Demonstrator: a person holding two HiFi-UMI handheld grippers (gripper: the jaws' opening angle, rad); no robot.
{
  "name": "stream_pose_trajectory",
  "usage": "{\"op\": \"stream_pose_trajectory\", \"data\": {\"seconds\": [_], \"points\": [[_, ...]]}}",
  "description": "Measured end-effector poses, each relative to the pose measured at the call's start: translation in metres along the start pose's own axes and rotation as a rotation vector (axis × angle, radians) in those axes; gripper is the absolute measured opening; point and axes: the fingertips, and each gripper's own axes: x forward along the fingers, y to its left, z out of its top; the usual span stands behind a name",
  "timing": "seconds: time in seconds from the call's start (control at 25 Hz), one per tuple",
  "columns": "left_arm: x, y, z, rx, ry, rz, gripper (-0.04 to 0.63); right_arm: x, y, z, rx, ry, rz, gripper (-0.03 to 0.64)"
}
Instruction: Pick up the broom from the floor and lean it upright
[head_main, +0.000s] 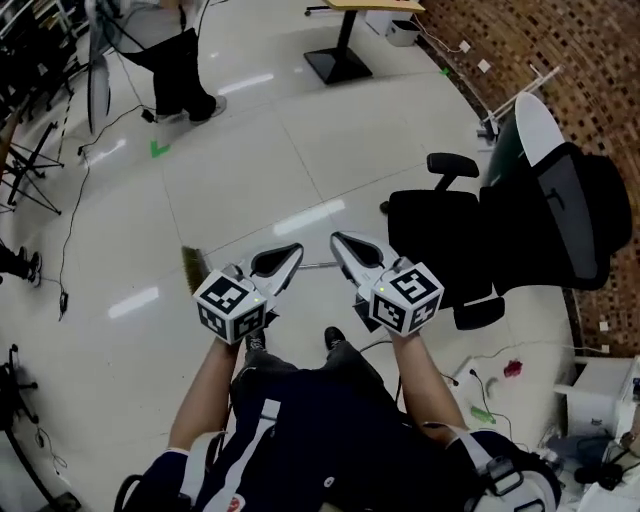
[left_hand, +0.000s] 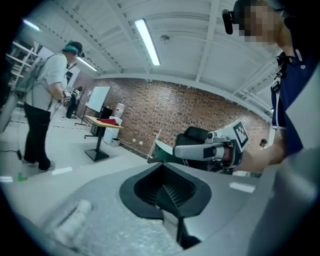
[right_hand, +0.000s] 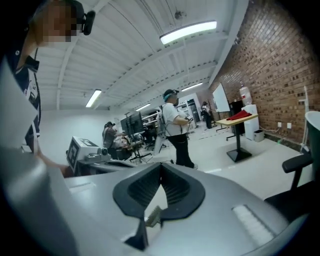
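Both tools hover above the floor, the left tool (head_main: 285, 258) with its jaws pressed together on nothing and the right tool (head_main: 350, 250) likewise closed and empty. The broom (head_main: 192, 270) lies flat on the floor beneath them, its bristles out beyond the left tool and its thin handle running under both tips. My worry is that the slim handle skids on the glossy tiles if pinched off-centre, or swings into the office chair (head_main: 450, 230) just beyond the right tool; propped against that chair, the broom could slide down
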Motion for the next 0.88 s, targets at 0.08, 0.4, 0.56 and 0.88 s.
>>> {"op": "stream_pose_trajectory", "data": {"seconds": [0.08, 0.4, 0.56, 0.88], "points": [[0.003, 0.007, -0.004, 0.014, 0.035, -0.084, 0.002, -0.001, -0.001, 0.000, 0.011, -0.013, -0.094, 0.004], [0.023, 0.017, -0.030, 0.057, 0.184, -0.305, 0.002, -0.039, -0.010, -0.035, 0.147, -0.045, -0.407, 0.005], [0.049, 0.011, -0.052, 0.070, 0.241, -0.364, 0.002, -0.064, -0.027, -0.063, 0.204, -0.054, -0.505, 0.003], [0.125, 0.014, -0.128, 0.131, 0.416, -0.348, 0.003, -0.089, -0.094, -0.112, 0.261, -0.062, -0.556, 0.003]]}}
